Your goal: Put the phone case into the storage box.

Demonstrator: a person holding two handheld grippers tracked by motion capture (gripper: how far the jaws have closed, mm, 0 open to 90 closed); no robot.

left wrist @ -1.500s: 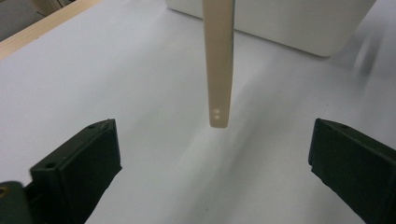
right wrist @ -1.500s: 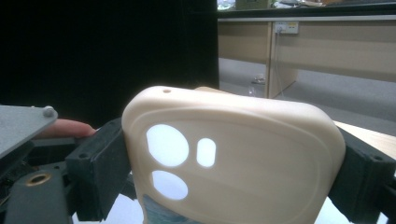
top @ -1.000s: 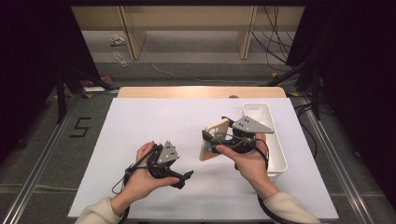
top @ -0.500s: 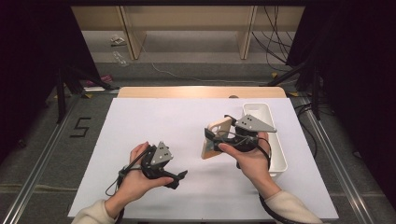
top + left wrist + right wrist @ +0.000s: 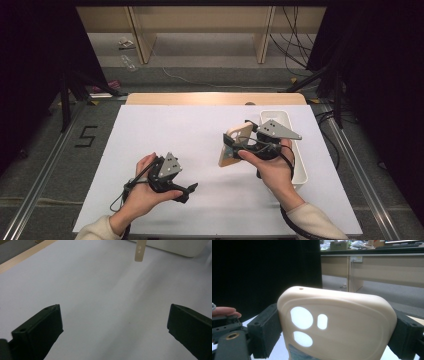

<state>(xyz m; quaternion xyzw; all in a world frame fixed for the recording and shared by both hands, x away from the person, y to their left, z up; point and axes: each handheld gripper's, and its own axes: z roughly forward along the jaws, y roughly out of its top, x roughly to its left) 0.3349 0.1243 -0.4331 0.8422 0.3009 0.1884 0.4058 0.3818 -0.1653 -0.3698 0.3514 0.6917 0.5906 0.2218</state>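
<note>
Left gripper [image 5: 186,191] rests low over the white surface [image 5: 165,130], jaws spread wide with nothing between them; bare surface lies ahead of the jaws. Right gripper [image 5: 235,145] is raised off the surface, jaws clamped on the two long edges of a beige phone case [image 5: 337,325], which stands tilted between them, camera cutouts facing the gripper's camera. A white tray [image 5: 295,150] sits just behind and beside the right gripper.

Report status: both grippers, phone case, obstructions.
Left gripper open, low over table. Right gripper clamps beige plastic phone case, lifted. White rectangular bin alongside; path open.
</note>
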